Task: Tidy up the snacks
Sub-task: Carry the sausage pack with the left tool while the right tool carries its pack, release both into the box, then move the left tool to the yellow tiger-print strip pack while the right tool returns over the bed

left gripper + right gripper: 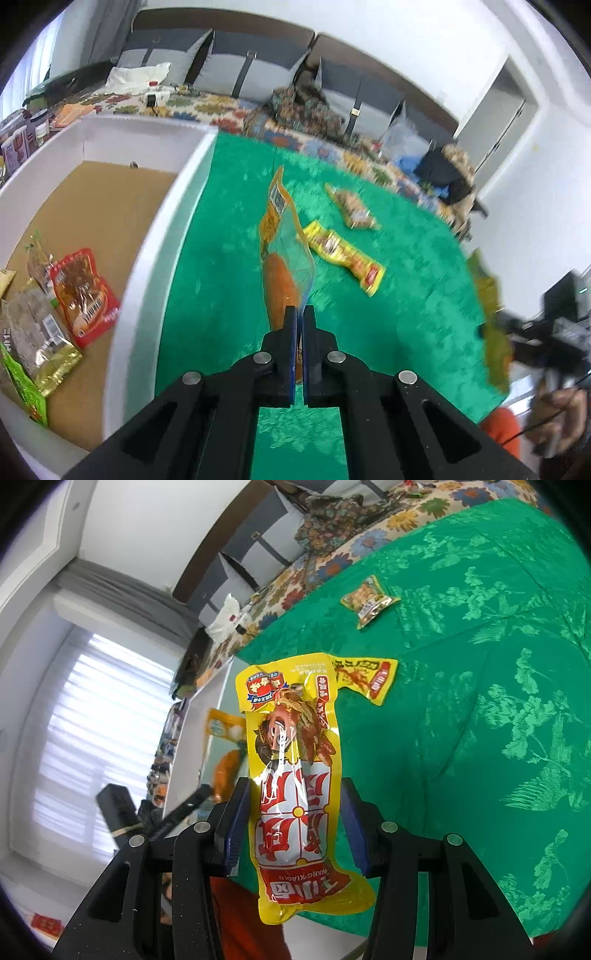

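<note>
My left gripper (300, 314) is shut on an orange snack pouch (282, 258) with a clear window, held above the green cloth (221, 295) just right of the white box (155, 236). My right gripper (293, 812) holds a long yellow and red snack packet (295, 782) between its blue pads (232, 834); the pads stand wide apart beside it. That packet shows blurred at the right of the left wrist view (493, 321). A second yellow packet (343, 254) and a small clear nut packet (352, 208) lie on the cloth; both also show in the right wrist view, the yellow packet (369, 677) and the nut packet (369, 600).
The white box has a brown floor (92, 221) and holds several packets at its near left, a red one (85, 295) among them. A sofa (258, 70) with a floral cover stands behind. Jars stand at the far left (22, 140).
</note>
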The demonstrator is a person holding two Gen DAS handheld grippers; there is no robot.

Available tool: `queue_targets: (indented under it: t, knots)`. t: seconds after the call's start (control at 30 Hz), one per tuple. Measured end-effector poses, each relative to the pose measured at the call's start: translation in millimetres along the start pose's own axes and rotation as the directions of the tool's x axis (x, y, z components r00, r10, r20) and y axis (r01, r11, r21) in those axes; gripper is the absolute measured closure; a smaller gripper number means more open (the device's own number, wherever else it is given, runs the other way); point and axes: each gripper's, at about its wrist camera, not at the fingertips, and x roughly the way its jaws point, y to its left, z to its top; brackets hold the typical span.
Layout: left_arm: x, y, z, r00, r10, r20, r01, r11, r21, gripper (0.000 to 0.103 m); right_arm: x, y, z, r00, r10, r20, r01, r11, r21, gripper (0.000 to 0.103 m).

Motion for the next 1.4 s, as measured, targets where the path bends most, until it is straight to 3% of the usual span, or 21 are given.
queue_targets:
  t: [0.13, 0.23, 0.43, 0.5, 0.57, 0.6, 0.63, 0.67, 0.7, 0.77, 0.9, 0.97, 1.07, 1.17, 1.23, 1.3, 1.4]
  knots:
    - [-42.7, 17.3, 22.2, 0.997, -0.02, 0.071, 0.022, 0.999, -0.029, 0.103, 15.0, 26.6, 8.3, 0.999, 0.027, -0.02, -0.027, 0.999, -0.034, 0.053]
    - [-73.5, 47.5, 39.0, 0.994, 0.021, 0.108, -0.015, 0.998, -0.054, 0.103, 42.0, 74.6, 18.9, 0.996, 0.076, -0.047, -0.08, 0.992, -0.097, 0.053]
    - [-106.5, 125.7, 47.1, 0.967, 0.224, 0.124, -0.211, 0.971, -0.111, 0.103, 114.7, 180.5, 25.2, 0.971, 0.195, -0.137, -0.221, 0.953, -0.208, 0.053]
    - [-108.6, 153.8, 43.3, 0.947, 0.304, 0.102, -0.29, 0.948, -0.13, 0.102, 145.1, 210.9, 20.7, 0.964, 0.206, -0.166, -0.243, 0.939, -0.243, 0.053]
    - [-105.7, 178.1, 35.6, 0.915, 0.396, 0.074, -0.383, 0.912, -0.147, 0.098, 180.2, 234.5, 12.4, 0.959, 0.205, -0.197, -0.253, 0.931, -0.263, 0.052]
    - [-102.8, 189.9, 30.5, 0.902, 0.428, 0.054, -0.416, 0.895, -0.161, 0.081, 197.5, 243.2, 7.2, 0.959, 0.191, -0.209, -0.244, 0.931, -0.271, 0.049]
    - [-98.9, 202.0, 25.1, 0.893, 0.449, 0.027, -0.438, 0.881, -0.179, 0.039, 214.9, 249.9, 2.0, 0.965, 0.151, -0.214, -0.209, 0.936, -0.284, 0.042]
    - [-95.9, 212.4, 18.2, 0.882, 0.472, 0.005, -0.462, 0.864, -0.2, 0.017, 227.8, 252.4, -1.5, 0.965, 0.123, -0.231, -0.189, 0.938, -0.292, 0.037]
    - [-97.4, 218.3, 10.1, 0.866, 0.5, 0.017, -0.485, 0.847, -0.215, 0.0, 239.8, 254.0, -5.3, 0.963, 0.095, -0.253, -0.171, 0.939, -0.297, 0.034]
    - [-103.3, 224.2, -3.6, 0.84, 0.54, 0.044, -0.519, 0.825, -0.223, 0.0, 256.6, 255.2, -11.0, 0.961, 0.005, -0.275, -0.1, 0.937, -0.333, 0.034]
    - [-102.5, 222.2, -16.7, 0.854, 0.519, 0.036, -0.497, 0.835, -0.235, 0.0, 241.1, 238.2, -10.6, 0.98, -0.057, -0.192, -0.027, 0.912, -0.409, 0.034]
    - [-102.5, 207.9, -16.5, 0.866, 0.497, 0.05, -0.474, 0.849, -0.231, 0.0, 230.8, 212.8, -4.7, 0.985, -0.121, -0.127, 0.056, 0.902, -0.429, 0.034]
    - [-99.2, 171.2, -8.2, 0.889, 0.449, 0.091, -0.422, 0.88, -0.217, 0.0, 214.4, 157.7, 2.7, 0.962, -0.272, -0.015, 0.236, 0.862, -0.449, 0.035]
    - [-84.6, 125.5, 4.3, 0.925, 0.363, 0.114, -0.341, 0.924, -0.172, 0.0, 190.2, 83.7, 3.4, 0.892, -0.444, 0.084, 0.43, 0.774, -0.465, 0.035]
    - [-73.8, 96.7, 7.9, 0.942, 0.314, 0.121, -0.299, 0.945, -0.131, 0.0, 164.7, 29.7, 6.5, 0.827, -0.545, 0.138, 0.543, 0.712, -0.446, 0.036]
    - [-55.6, 60.1, 9.7, 0.957, 0.265, 0.116, -0.258, 0.963, -0.074, 0.0, 137.3, -16.2, 7.9, 0.777, -0.606, 0.167, 0.615, 0.678, -0.402, 0.036]
    - [-17.9, 10.1, 10.6, 0.977, 0.206, 0.061, -0.208, 0.978, 0.02, 0.0, 103.7, -63.5, 14.5, 0.724, -0.664, 0.189, 0.682, 0.647, -0.342, 0.036]
